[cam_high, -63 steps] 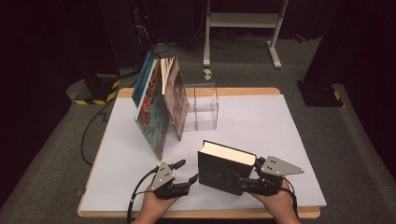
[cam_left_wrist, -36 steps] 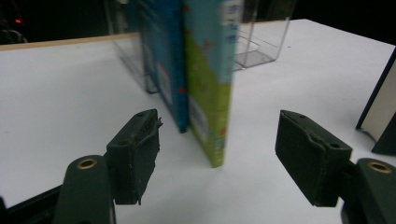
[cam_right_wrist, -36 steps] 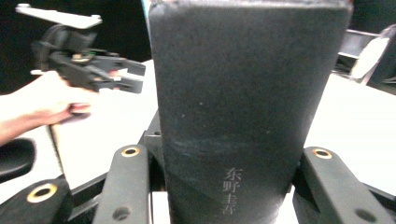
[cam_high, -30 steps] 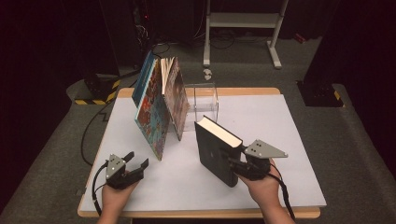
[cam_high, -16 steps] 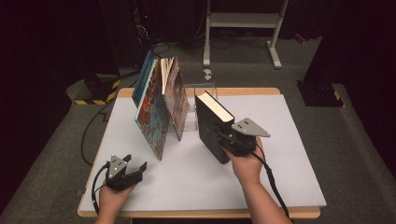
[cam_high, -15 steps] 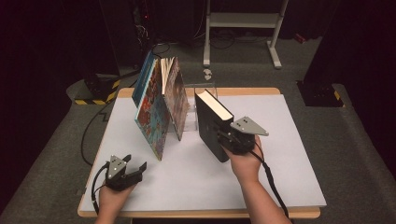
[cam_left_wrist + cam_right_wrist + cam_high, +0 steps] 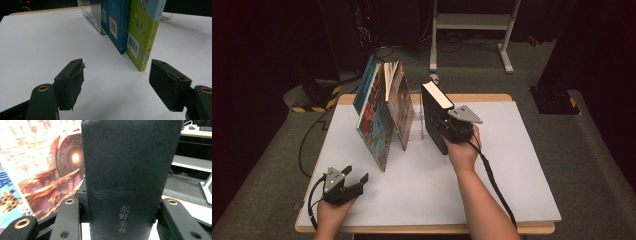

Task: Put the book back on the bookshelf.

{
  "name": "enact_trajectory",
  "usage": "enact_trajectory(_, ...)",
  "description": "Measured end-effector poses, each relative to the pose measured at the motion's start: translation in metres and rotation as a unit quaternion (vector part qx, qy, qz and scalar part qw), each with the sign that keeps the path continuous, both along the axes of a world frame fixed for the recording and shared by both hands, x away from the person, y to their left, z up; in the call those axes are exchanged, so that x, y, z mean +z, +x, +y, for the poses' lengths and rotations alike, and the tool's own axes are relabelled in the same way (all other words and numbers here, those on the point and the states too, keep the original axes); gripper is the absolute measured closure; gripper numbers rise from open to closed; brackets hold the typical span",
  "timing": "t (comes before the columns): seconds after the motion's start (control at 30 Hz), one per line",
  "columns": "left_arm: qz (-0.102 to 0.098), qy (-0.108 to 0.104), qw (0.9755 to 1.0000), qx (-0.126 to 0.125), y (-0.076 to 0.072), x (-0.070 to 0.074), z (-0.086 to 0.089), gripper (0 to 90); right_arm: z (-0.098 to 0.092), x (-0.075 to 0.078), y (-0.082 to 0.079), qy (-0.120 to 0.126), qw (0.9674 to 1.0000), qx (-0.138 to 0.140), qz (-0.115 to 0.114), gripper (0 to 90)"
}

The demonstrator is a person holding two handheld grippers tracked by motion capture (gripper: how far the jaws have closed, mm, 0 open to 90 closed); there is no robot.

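Right gripper (image 7: 451,131) jaws clamp the black book (image 7: 435,116) upright, just beside the leaning books (image 7: 384,112); left gripper (image 7: 348,183) jaws gape empty

Dark room; grey carpet floor (image 7: 592,165); white metal stand (image 7: 472,22) top centre; yellow-black striped base (image 7: 314,100) upper left.

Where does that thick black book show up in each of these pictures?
High view: black book upright at table centre, held by the right gripper.
Left gripper view: I can't make it out.
Right gripper view: its spine is centre, between the jaws.
Shared landmark: the orange-covered book.
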State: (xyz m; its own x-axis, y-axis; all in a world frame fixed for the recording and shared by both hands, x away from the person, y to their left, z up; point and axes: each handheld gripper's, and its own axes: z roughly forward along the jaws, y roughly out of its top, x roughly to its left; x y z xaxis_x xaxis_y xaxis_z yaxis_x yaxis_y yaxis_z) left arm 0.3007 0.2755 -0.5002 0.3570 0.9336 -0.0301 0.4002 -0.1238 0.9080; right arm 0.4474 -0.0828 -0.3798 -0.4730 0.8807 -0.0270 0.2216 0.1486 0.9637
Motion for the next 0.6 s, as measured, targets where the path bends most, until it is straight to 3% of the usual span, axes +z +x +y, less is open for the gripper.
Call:
enact_trajectory(0.3,0.003,-0.007,1.0000,-0.001,-0.001,-0.001,0.000,27.8,0.017,-0.007,0.033,-0.005,0.9998,-0.021,-0.007,53.9)
enact_trajectory(0.6,0.005,-0.007,1.0000,-0.004,0.000,-0.001,-0.001,27.8,0.025,-0.010,0.057,0.007,0.9993,-0.036,-0.007,53.8)
